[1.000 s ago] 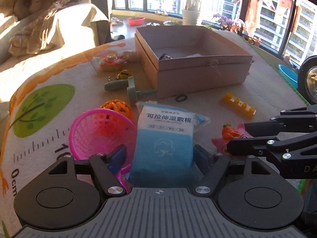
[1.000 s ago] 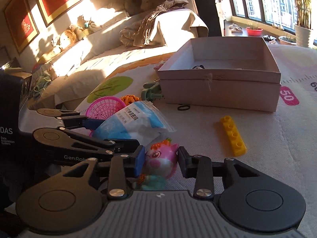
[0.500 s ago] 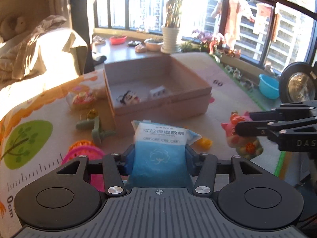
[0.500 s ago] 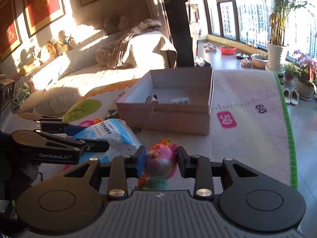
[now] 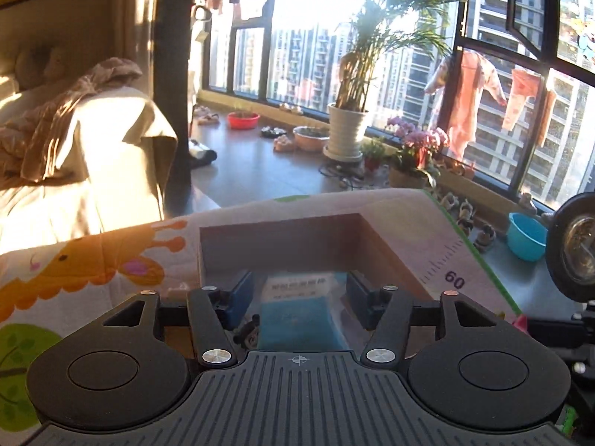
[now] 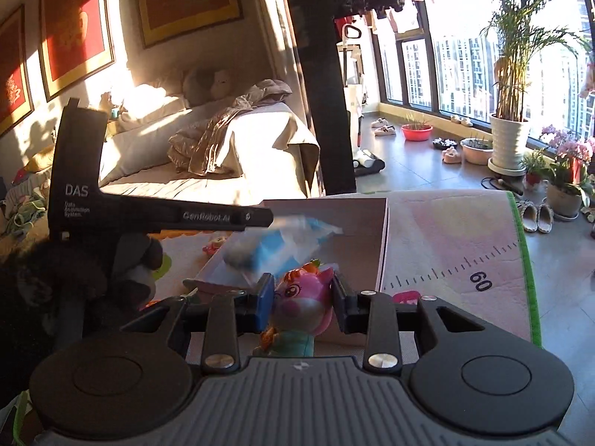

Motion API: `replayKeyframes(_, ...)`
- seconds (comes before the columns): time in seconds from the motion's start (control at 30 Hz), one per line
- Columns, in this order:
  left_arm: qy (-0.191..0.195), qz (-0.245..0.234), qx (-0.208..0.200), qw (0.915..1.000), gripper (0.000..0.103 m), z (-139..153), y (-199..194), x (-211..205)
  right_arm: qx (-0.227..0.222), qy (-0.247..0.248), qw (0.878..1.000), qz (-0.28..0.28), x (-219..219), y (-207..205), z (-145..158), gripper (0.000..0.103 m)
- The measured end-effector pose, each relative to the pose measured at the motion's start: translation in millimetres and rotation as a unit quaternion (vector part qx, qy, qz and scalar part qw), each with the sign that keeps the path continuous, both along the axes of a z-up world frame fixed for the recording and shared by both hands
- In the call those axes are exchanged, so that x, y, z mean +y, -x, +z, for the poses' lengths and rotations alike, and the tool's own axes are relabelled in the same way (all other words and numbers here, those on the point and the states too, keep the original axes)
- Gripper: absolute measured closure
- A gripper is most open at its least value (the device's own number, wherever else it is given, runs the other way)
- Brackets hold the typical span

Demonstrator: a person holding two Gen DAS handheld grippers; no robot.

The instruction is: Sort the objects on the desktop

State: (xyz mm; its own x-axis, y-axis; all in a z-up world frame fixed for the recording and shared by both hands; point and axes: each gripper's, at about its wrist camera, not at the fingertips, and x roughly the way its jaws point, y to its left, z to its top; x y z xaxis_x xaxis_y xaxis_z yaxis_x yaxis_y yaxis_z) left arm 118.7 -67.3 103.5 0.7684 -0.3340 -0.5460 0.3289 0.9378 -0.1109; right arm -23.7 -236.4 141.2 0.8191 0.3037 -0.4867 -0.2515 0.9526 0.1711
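Only the right view shows the pink toy [image 6: 303, 299] (clamped).

"60" on mat [image 6: 479, 281], "DAS", "GenRobot.AI" on left gripper [image 6: 208, 216]

R tool [image 6: 302, 299] clamps pink toy [image 6: 303, 299] by box [image 6: 383, 238].

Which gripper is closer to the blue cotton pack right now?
Left. The left gripper straddles the blue cotton pack over the box, jaws just reopened; the right gripper grips the pink toy nearby.
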Motion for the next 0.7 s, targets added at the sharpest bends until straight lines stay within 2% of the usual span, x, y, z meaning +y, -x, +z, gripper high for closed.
replayKeyframes(0.03, 0.003, -0.002, 0.0, 1.0, 0.022, -1, 5, 5, 0.0, 0.002, 1.0, -0.004, -1, -5, 1, 0.07)
replayKeyframes(0.13, -0.023, -0.01, -0.014, 0.9996, 0.007, -4, 36, 19, 0.006, 0.002, 1.0, -0.011, -5, -28, 4, 0.07)
replayKeyframes(0.23, -0.047, -0.033, -0.009, 0.9983, 0.006, -13, 73, 31, 0.022, -0.005, 1.0, -0.013, -4, -63, 1, 0.07)
replayKeyframes(0.33, -0.061, -0.029, 0.005, 0.9977, 0.006, -25, 99, 45, 0.031, -0.001, 0.999, -0.029, 3, -104, -4, 0.07)
replayKeyframes(0.47, -0.067, 0.008, 0.02, 0.9975, 0.004, -40, 115, 64, 0.074, -0.069, 0.995, -0.015, 16, -156, -9, 0.07)
replayKeyframes(0.53, -0.07, 0.026, 0.029, 0.9968, 0.004, -45, 117, 71, 0.079, -0.077, 0.994, 0.002, 34, -171, -12, 0.07)
replayKeyframes(0.7, -0.081, 0.06, 0.045, 0.9939, 0.003, -50, 121, 91, 0.066, -0.044, 0.997, 0.007, 66, -176, -16, 0.067)
